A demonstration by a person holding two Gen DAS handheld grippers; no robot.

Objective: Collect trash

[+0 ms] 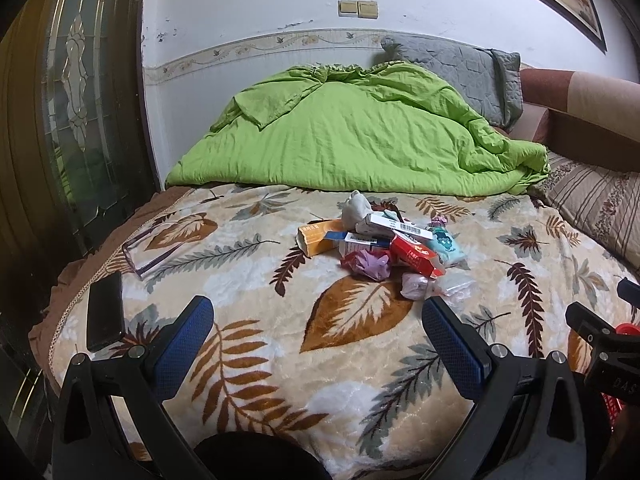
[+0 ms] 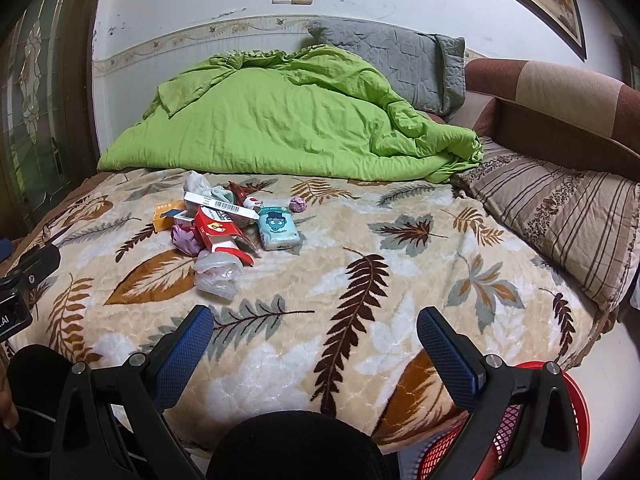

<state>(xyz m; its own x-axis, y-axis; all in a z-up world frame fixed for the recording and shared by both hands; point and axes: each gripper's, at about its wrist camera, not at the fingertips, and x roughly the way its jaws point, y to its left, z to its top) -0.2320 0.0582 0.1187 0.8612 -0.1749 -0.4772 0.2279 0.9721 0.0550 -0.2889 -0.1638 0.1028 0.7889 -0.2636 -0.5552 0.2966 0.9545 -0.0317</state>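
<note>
Hovering apart and empty, both left tongs [image 1: 318,322] and right tongs [image 2: 316,330] face crumpled wrappers and glossy cartons [image 1: 384,242] on the plush leaf-patterned blanket [image 2: 360,280].

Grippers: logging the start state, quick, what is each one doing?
Left gripper: open, holding nothing, above the bed.
Right gripper: open, holding nothing, above the bed.

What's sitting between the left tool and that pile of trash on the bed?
Nothing visible. Only bare leaf-print blanket lies between the open left tool and the trash pile. The black phone lies off to the left, clear of the path.
</note>
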